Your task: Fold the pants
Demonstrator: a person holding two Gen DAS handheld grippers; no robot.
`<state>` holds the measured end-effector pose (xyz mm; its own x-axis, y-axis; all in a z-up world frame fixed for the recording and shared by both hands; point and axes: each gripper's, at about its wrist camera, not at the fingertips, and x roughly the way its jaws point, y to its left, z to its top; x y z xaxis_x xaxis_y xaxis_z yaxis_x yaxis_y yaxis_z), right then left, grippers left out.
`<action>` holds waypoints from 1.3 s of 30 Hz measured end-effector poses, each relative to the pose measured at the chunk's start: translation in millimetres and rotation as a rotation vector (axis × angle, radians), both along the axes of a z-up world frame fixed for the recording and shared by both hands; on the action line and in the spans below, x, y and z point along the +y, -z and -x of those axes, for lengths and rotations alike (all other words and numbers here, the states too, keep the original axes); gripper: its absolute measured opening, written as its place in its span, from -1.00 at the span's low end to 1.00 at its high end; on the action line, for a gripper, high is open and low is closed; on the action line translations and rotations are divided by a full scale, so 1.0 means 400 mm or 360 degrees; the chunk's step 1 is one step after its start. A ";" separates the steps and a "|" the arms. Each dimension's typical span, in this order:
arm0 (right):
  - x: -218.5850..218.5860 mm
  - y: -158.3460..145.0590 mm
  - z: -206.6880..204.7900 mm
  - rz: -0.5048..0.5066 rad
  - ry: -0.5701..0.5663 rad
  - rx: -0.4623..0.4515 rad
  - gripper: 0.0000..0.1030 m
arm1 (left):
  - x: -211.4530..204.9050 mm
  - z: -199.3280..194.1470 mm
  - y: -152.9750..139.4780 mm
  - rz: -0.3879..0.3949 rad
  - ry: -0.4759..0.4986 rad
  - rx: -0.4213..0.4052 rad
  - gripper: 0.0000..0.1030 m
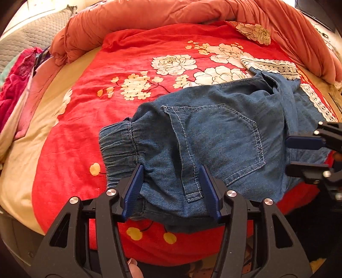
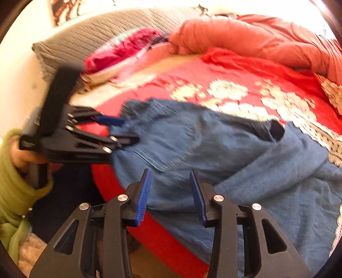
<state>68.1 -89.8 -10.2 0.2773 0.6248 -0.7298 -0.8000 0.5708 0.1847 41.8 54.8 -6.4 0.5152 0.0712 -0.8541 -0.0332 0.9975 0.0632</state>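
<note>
Blue-padded black left gripper [image 1: 171,190] hangs with jaws apart over the folded blue denim pants [image 1: 215,136] on a red floral bedspread [image 1: 89,119]; right gripper [image 2: 171,194] likewise parted, pressing nothing.

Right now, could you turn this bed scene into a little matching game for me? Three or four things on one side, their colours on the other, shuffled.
Things:
1. pants
2. bedspread
3. rolled quilt
4. gripper pads

Colours:
A. salmon orange
B. dark blue ribbed
C. red with white flowers
D. faded blue denim

Pairs: 1-D, 2-C, 3-A, 4-B
</note>
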 end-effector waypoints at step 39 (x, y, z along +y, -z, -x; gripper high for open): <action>-0.344 -0.056 -0.221 -0.0240 0.0879 -0.0071 0.24 | -0.289 -0.154 0.003 0.0682 0.0429 0.0073 0.07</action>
